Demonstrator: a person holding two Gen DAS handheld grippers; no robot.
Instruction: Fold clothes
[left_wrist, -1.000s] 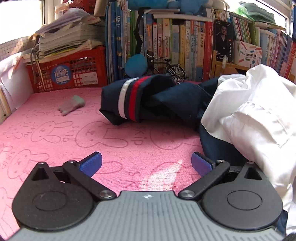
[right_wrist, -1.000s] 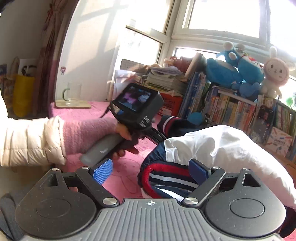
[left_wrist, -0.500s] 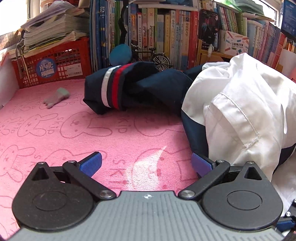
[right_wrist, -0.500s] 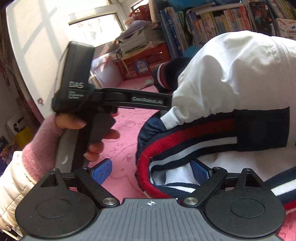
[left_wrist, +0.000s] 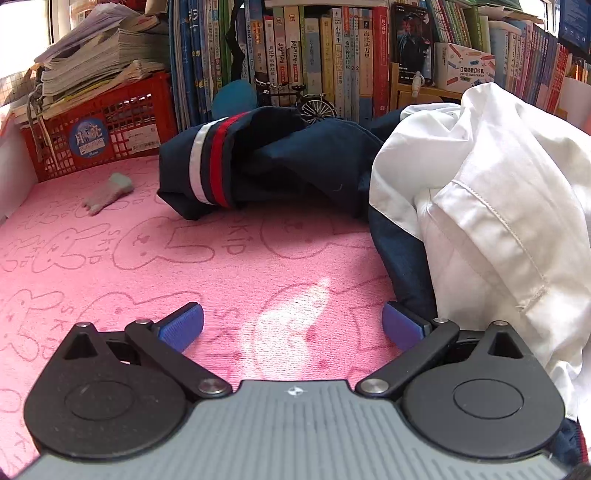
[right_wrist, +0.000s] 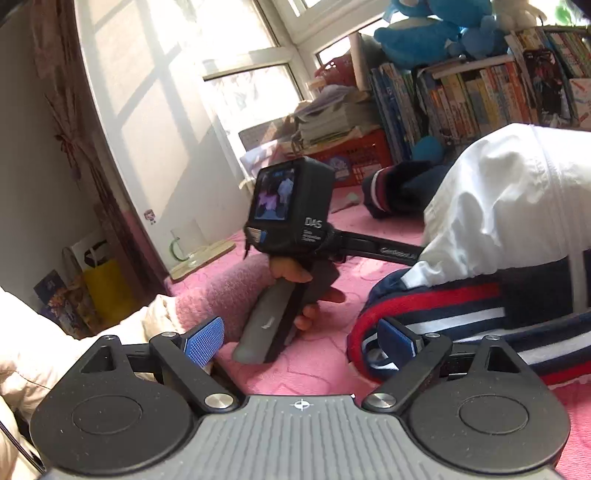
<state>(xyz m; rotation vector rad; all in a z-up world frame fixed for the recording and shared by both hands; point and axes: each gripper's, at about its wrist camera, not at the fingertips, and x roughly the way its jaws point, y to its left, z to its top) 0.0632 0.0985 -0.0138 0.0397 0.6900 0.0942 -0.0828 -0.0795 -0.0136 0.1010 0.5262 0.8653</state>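
Over the pink rabbit-print cover (left_wrist: 229, 258) of the tabletop, the left tongs (left_wrist: 291, 325) stand wide open, blue pads far apart and holding nothing. Bare pink cloth lies between them; the right-hand pad sits just beside the navy edge of the jacket (left_wrist: 480, 206), and whether it touches the fabric cannot be told. The jacket lies crumpled toward the right side of the tabletop, white lining outward, with a navy sleeve (left_wrist: 236, 162) bearing white and red stripes stretched toward the far edge by the red crate (left_wrist: 96, 136) and the row of books (left_wrist: 314, 59). A small grey glove (left_wrist: 107, 192) lies apart near the far left corner.

From the right wrist view, the right tongs (right_wrist: 301, 339) are also spread wide and empty. Their right pad lies against the jacket's red, white and navy striped hem (right_wrist: 443, 306), the left pad in free air. A hand (right_wrist: 299, 280) in a pink cuff grips the left tool's grey handle nearby.
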